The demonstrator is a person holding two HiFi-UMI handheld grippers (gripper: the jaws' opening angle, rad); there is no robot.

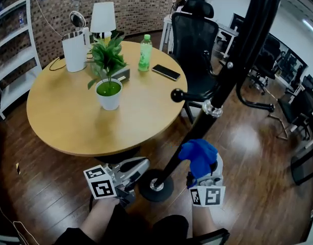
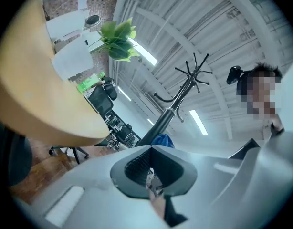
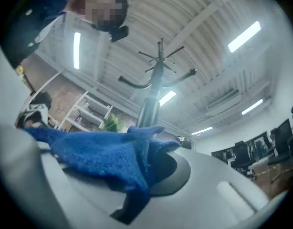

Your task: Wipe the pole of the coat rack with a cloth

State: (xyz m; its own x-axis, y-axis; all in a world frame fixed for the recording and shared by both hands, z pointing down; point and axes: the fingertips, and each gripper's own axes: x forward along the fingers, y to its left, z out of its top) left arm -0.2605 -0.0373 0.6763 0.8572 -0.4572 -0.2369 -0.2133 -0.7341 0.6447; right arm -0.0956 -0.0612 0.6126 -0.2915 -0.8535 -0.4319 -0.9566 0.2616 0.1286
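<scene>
We are pinching the blue cloth [image 1: 199,154] in our right gripper [image 1: 203,168], with its jaws closed on the bunched fabric. We are holding it just beside the lower stretch of the coat rack pole [image 1: 192,136], on its right side and a little above the round base [image 1: 155,185]; we cannot tell whether cloth and pole are touching. We are holding our left gripper [image 1: 142,165] low at the base's left, near the round wooden table [image 1: 70,116], its jaws pressed together with nothing between them.
</scene>
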